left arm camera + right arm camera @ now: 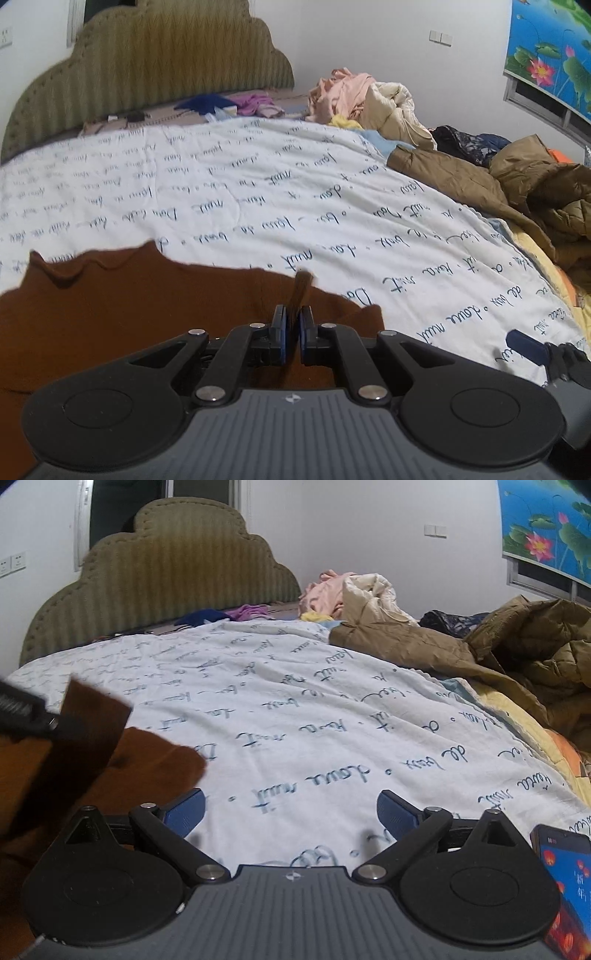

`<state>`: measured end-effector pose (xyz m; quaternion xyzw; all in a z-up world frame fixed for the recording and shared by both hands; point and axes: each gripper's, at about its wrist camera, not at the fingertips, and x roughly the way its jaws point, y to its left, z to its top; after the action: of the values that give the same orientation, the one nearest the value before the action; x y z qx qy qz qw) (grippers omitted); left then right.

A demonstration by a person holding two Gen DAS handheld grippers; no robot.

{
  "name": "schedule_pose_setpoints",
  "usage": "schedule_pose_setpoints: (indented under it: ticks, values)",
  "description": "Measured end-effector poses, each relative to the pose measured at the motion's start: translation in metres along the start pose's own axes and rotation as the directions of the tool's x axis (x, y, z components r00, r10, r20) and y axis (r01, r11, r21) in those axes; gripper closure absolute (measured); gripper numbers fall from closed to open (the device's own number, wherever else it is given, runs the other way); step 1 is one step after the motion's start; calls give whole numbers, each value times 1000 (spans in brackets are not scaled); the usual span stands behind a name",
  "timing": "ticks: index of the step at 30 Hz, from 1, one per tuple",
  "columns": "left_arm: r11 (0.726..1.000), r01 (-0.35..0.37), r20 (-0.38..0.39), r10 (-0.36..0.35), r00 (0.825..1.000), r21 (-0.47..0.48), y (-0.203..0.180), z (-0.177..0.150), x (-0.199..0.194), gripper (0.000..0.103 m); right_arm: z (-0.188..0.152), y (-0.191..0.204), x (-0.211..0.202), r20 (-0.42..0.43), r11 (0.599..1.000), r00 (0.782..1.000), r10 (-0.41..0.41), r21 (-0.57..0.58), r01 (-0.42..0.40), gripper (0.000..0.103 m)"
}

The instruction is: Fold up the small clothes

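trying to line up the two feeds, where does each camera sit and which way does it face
Left wrist: sits on the left claw, looking down its shut fingers, which pinch the brown garment, toward the headboard.
Right wrist: sits on the right claw, open over the white quilt; the left claw shows at the left edge.
Shared: garment, quilt, headboard, clothes pile, lotus picture.

Bedroom, white walls [369, 44]. Bed [535, 734] with olive scalloped ribbed headboard [155, 70], white quilt [221, 192] printed with blue handwriting. Wall switch plates [440, 37] right of headboard, sockets [13, 564] left. Dark window [122, 509] behind headboard. Lotus-print roller blind [550, 48] over window on right wall. Dim indoor light
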<state>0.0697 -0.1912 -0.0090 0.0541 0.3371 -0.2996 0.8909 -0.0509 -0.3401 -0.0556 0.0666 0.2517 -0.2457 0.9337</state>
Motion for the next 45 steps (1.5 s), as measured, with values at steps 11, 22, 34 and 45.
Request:
schedule_pose_setpoints:
  ticks: [11, 22, 34, 45]
  values:
    - [999, -40, 26, 40, 999, 10, -12, -4, -17, 39, -4, 0, 19, -59, 999, 998, 36, -15, -37, 0]
    - [946, -325, 65, 324, 944, 2, 26, -33, -61, 28, -12, 4, 23, -117, 991, 987, 112, -60, -120, 0]
    - [894, -388, -4, 398, 918, -225, 122, -82, -116, 28, -14, 3, 28, -143, 990, 983, 116, -57, -125, 0]
    - [900, -403, -3, 408, 913, -169, 113, -93, -127, 28, -14, 3, 28, -143, 991, 983, 116, -57, -125, 0]
